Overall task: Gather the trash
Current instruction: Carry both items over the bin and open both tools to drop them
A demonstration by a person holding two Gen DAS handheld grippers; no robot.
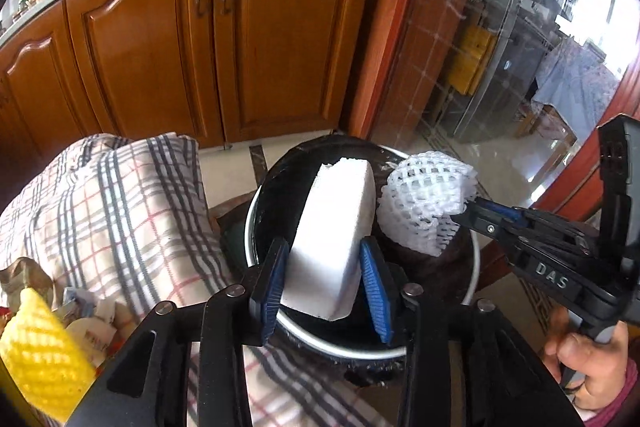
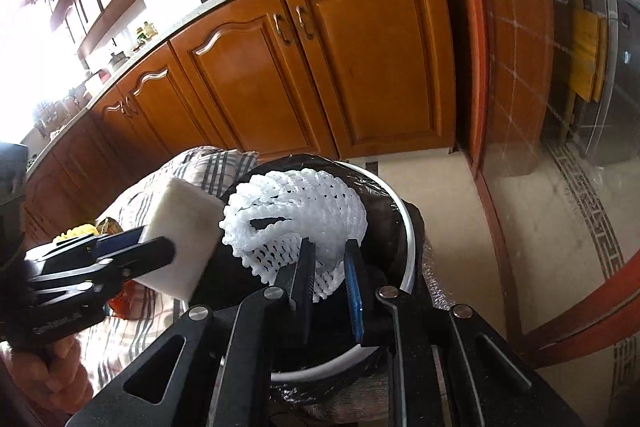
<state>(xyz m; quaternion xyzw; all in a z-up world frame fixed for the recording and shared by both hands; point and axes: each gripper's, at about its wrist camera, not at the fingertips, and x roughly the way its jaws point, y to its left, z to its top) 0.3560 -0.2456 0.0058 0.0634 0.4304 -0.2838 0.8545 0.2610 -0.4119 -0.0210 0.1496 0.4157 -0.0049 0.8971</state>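
A round bin with a white rim (image 1: 475, 267) and a black bag liner stands beside the table; it also shows in the right wrist view (image 2: 408, 251). My left gripper (image 1: 326, 287) is shut on a white foam block (image 1: 336, 223) and holds it over the bin's mouth; the block also shows in the right wrist view (image 2: 180, 239). My right gripper (image 2: 328, 279) is shut on a white foam fruit net (image 2: 304, 211) and holds it over the bin too; the net also shows in the left wrist view (image 1: 424, 195), next to the block.
A plaid cloth (image 1: 120, 211) covers the table on the left. A yellow foam net (image 1: 40, 359) and other scraps lie on it at the near left. Wooden kitchen cabinets (image 1: 208, 51) stand behind. A glass door (image 1: 520, 47) is on the right.
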